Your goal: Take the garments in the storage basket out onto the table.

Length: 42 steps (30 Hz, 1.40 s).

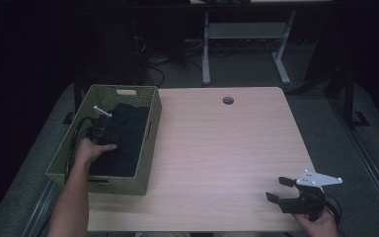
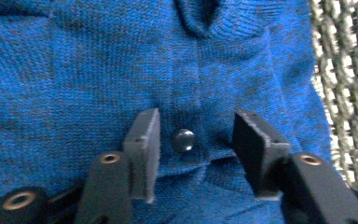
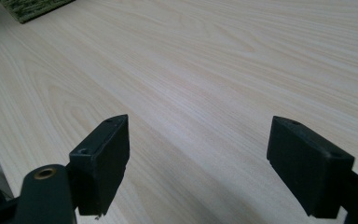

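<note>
A dark blue knit garment (image 1: pixel 128 126) lies inside a green woven basket (image 1: pixel 123 185) at the table's left. My left gripper (image 1: pixel 112 135) is down in the basket on the garment. In the left gripper view its jaws stand partly apart on the blue knit (image 2: pixel 74 70), and a small dark button (image 2: pixel 182 139) lies between the left gripper (image 2: pixel 196 128) fingertips; the pads do not visibly pinch the fabric. My right gripper (image 1: pixel 277 189) rests low over the table's near right corner. Its jaws are wide apart with nothing between them, as the right gripper (image 3: pixel 198 135) view shows.
The light wooden table (image 1: pixel 227 148) has a round cable hole (image 1: pixel 228 100) at its far edge. The basket's woven wall (image 2: pixel 345 93) runs close beside the left jaws. A corner of the basket (image 3: pixel 32 7) sits far across the tabletop (image 3: pixel 214 56). Desk legs and cables stand on the floor beyond.
</note>
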Each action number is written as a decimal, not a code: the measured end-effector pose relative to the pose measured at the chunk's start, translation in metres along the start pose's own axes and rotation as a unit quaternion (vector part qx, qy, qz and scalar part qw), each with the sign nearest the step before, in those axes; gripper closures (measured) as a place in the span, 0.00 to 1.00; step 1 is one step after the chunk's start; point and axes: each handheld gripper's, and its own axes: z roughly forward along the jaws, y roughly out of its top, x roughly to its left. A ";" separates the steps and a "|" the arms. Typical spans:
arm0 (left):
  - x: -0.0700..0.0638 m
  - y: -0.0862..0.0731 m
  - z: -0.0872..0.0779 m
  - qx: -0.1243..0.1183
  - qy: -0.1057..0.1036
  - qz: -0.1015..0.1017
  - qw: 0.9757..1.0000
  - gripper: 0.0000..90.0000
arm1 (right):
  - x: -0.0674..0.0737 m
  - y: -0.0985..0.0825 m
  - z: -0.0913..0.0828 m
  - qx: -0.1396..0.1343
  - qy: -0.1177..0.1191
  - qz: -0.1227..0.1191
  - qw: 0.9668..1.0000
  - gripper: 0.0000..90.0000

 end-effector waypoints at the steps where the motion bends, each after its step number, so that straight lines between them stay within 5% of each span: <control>1: 0.000 0.000 0.000 0.000 0.000 0.000 1.000 0.61 | 0.000 0.000 0.000 0.001 0.000 -0.001 1.000 0.23; 7: 0.000 0.000 0.000 0.000 0.021 0.004 1.000 0.73 | 0.001 0.001 -0.001 -0.001 -0.001 -0.003 1.000 0.23; 28: -0.006 0.006 -0.004 0.014 0.037 -0.010 0.999 0.85 | 0.001 0.001 -0.002 -0.006 -0.003 -0.002 1.000 0.23; 35: -0.008 0.005 -0.020 -0.013 0.019 -0.012 1.000 0.85 | 0.001 0.002 0.000 -0.005 -0.002 -0.005 1.000 0.23; 42: -0.017 0.003 -0.045 -0.065 -0.006 -0.008 0.998 0.85 | 0.002 0.003 0.000 -0.006 -0.003 -0.003 1.000 0.23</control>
